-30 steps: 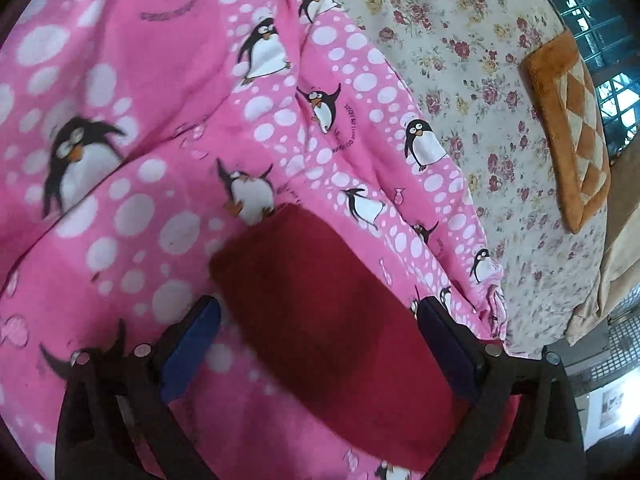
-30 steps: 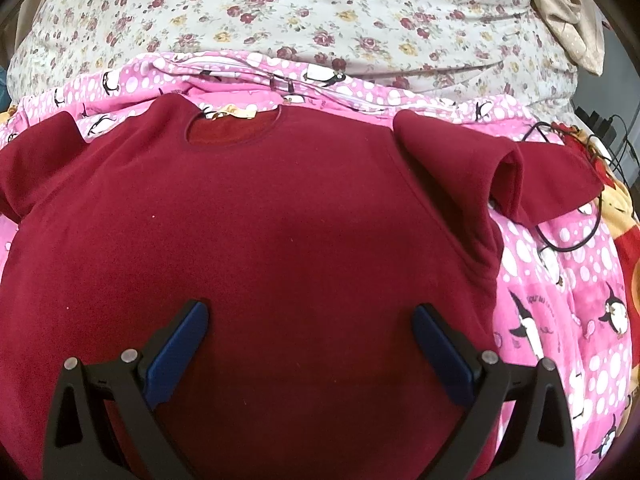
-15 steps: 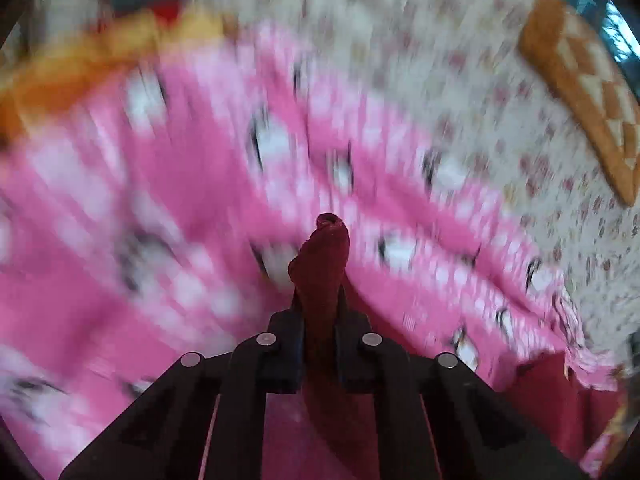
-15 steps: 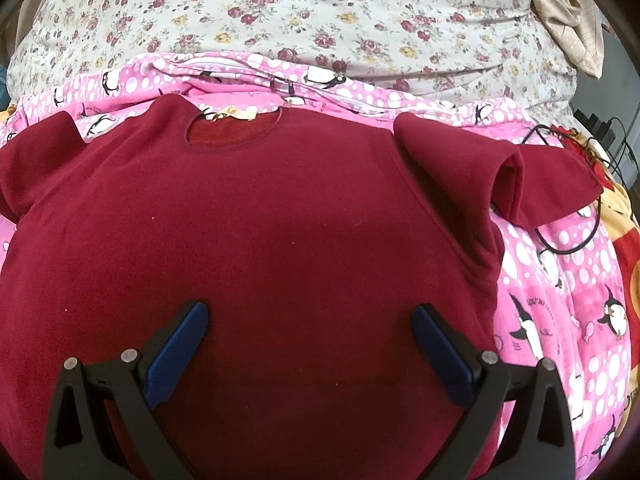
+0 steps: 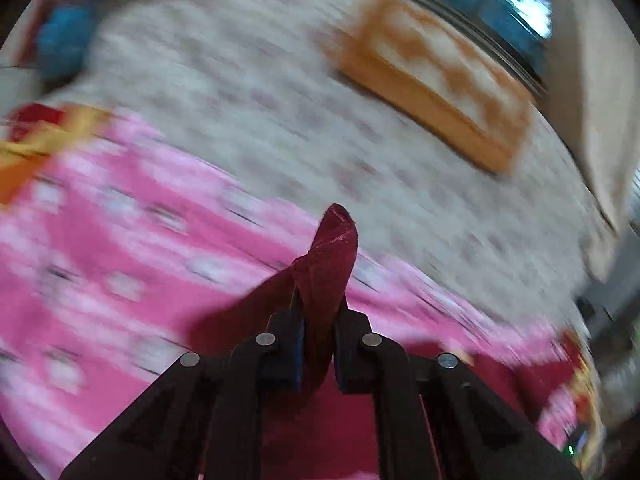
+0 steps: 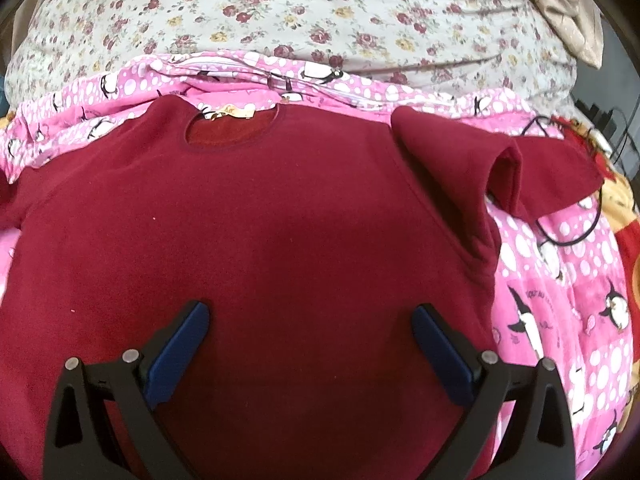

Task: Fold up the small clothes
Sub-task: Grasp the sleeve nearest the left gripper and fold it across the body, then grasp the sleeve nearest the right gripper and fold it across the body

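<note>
A dark red sweater (image 6: pixel 256 232) lies flat on a pink penguin blanket (image 6: pixel 552 304), neck hole toward the far side. Its right sleeve (image 6: pixel 500 168) is bunched and folded over on itself. My right gripper (image 6: pixel 310 332) is open and hovers over the sweater's lower body. In the blurred left wrist view, my left gripper (image 5: pixel 320 332) is shut on the sweater's left sleeve (image 5: pixel 328 256), which sticks up between the jaws, lifted above the blanket (image 5: pixel 120 272).
A floral bedsheet (image 6: pixel 340 12) covers the bed beyond the blanket. An orange patchwork cushion (image 5: pixel 436 92) lies on it. A black cable (image 6: pixel 568 236) loops on the blanket at the right, near the sleeve. A beige cloth (image 6: pixel 568 4) sits at the far right.
My left gripper closed on the red sleeve, lifted it and swung with it; its view is now motion-blurred. The right gripper stayed open and still.
</note>
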